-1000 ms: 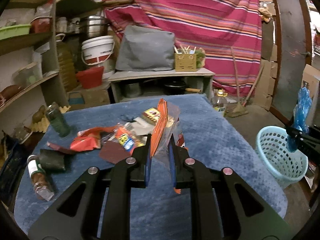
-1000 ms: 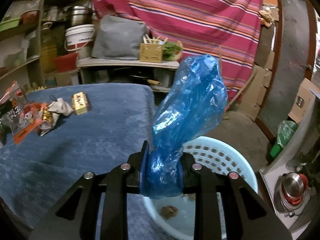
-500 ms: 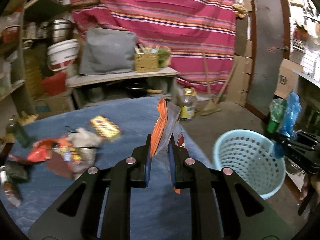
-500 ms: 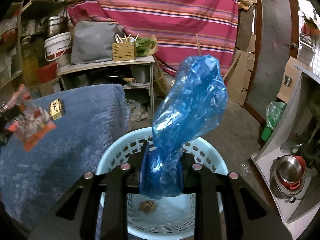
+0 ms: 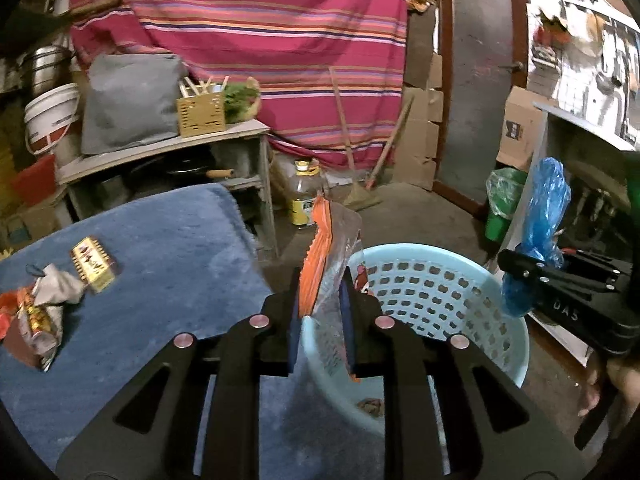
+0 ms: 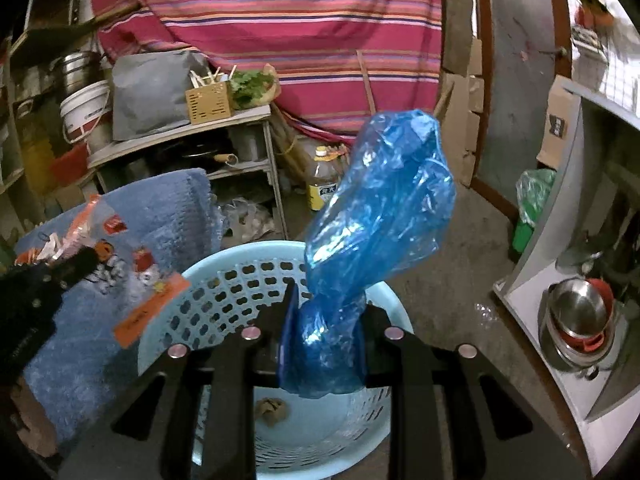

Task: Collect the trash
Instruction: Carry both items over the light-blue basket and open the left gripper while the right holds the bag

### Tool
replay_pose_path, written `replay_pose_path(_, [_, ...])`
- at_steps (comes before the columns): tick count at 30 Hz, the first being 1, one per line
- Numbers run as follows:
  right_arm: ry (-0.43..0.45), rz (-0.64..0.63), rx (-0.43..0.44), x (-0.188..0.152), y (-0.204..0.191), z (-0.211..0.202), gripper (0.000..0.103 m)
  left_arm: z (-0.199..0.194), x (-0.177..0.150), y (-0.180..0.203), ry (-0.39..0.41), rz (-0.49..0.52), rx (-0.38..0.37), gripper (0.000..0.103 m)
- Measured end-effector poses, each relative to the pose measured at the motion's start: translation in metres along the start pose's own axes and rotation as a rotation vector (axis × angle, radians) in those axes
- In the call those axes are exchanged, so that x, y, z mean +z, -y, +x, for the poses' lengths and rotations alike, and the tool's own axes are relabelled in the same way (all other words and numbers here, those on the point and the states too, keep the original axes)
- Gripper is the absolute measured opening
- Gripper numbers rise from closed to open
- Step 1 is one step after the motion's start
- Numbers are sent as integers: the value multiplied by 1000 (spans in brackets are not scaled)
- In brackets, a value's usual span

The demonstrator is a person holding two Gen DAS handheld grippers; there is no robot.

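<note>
My left gripper (image 5: 320, 312) is shut on an orange and clear snack wrapper (image 5: 326, 248) and holds it over the near left rim of the light blue basket (image 5: 432, 280). My right gripper (image 6: 324, 320) is shut on a crumpled blue plastic bag (image 6: 380, 208) and holds it above the basket (image 6: 224, 296). A brown crumpled scrap (image 6: 272, 410) lies on the basket floor. The left gripper with its wrapper (image 6: 132, 276) also shows in the right wrist view at the left.
More wrappers (image 5: 36, 312) and a gold packet (image 5: 94, 264) lie on the blue cloth table (image 5: 168, 248). A low shelf (image 5: 168, 148), a bottle (image 5: 302, 196), a broom (image 5: 356, 184) and a green bin (image 5: 500, 208) stand behind. A white counter with pots (image 6: 576, 320) is right.
Both grippers have swung right, away from the table. The left wrapper has come from above the table to the basket's rim. The blue bag now hangs over the basket's middle.
</note>
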State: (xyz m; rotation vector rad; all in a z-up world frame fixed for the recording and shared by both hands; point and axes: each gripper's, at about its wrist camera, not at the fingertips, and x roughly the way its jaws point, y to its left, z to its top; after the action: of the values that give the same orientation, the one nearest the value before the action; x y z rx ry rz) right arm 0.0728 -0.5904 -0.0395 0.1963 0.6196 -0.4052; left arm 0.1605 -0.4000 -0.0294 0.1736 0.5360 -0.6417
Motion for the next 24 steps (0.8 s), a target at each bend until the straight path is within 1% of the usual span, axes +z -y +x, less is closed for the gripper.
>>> replay_pose_path(3, [0, 21, 1, -1, 5, 2, 25, 12, 1, 9, -15, 8, -14, 18])
replay_pose_path(5, [-1, 25, 1, -2, 7, 3, 25, 18, 2, 12, -25, 12, -23, 21])
replay_pose_path(6, [-3, 26, 0, -1, 6, 4, 25, 21, 2, 13, -31, 12, -29, 26])
replay_pose_path(7, [-5, 26, 0, -2, 6, 5, 25, 22, 2, 14, -32, 12, -30, 35])
replay_pose_path(8, [-7, 25, -1, -2, 5, 6, 25, 22, 2, 13, -29, 7, -23, 41])
replay_pose_path(9, [-10, 23, -1, -2, 4, 7, 25, 21, 3, 13, -23, 4, -18, 51])
replay_pose_path(10, [-11, 21, -1, -2, 3, 7, 25, 19, 4, 12, -15, -1, -16, 57])
replay_pose_path(12, [-13, 20, -1, -1, 5, 8, 25, 15, 6, 8, -2, -8, -12, 60])
replay_pose_path(14, [-14, 20, -2, -1, 6, 10, 25, 8, 8, 2, 13, -17, 2, 67])
replay_pose_path(16, [-17, 20, 6, -2, 5, 12, 25, 0, 8, -3, 31, -25, 18, 81])
replay_pose_path(18, [-22, 10, 9, -2, 3, 15, 25, -6, 9, -9, 44, -29, 30, 88])
replay_pose_path(24, [-42, -14, 28, 0, -13, 24, 26, -16, 11, -27, 53, -39, 84, 94])
